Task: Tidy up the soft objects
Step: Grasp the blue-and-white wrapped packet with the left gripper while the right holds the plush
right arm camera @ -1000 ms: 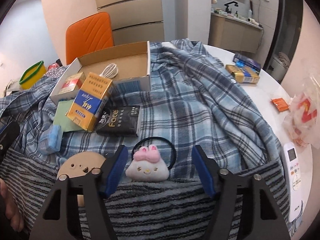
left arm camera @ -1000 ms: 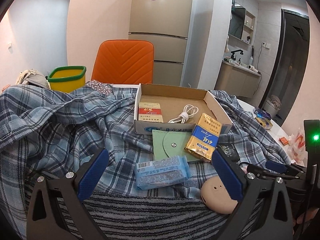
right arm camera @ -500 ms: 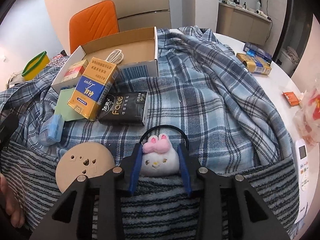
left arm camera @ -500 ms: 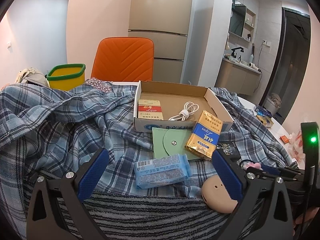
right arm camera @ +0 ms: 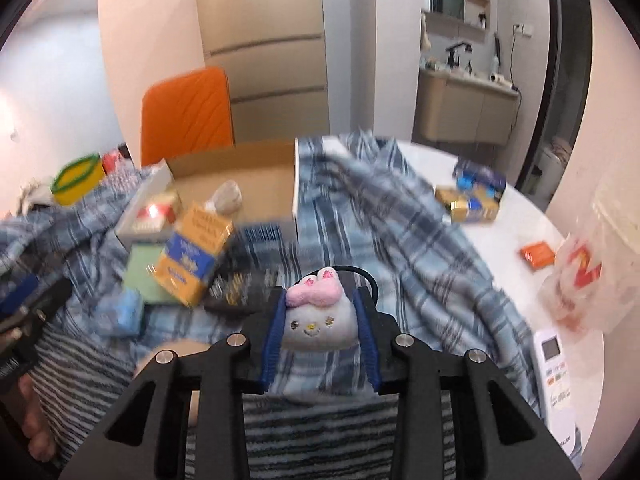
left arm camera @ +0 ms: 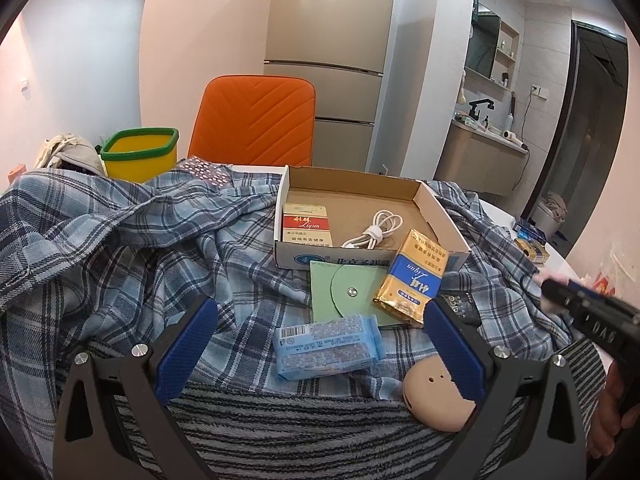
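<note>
Grey plush with a pink bow, the small toy [right arm camera: 320, 320] sits pinched between the blue pads of the right tool [right arm camera: 320, 334], lifted off the plaid cloth [right arm camera: 420, 248]. The open cardboard box [right arm camera: 240, 176] lies ahead and to its left, likely its destination. The left tool [left arm camera: 320, 344] hovers with jaws wide, holding nothing, over the blue tissue pack [left arm camera: 326, 346].

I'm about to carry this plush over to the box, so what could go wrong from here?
The right gripper pinches only the plush toy head, so it may slip. Its black hair loop dangles behind and could snag the plaid shirt. The gold pack leaning on the cardboard box might get knocked.
</note>
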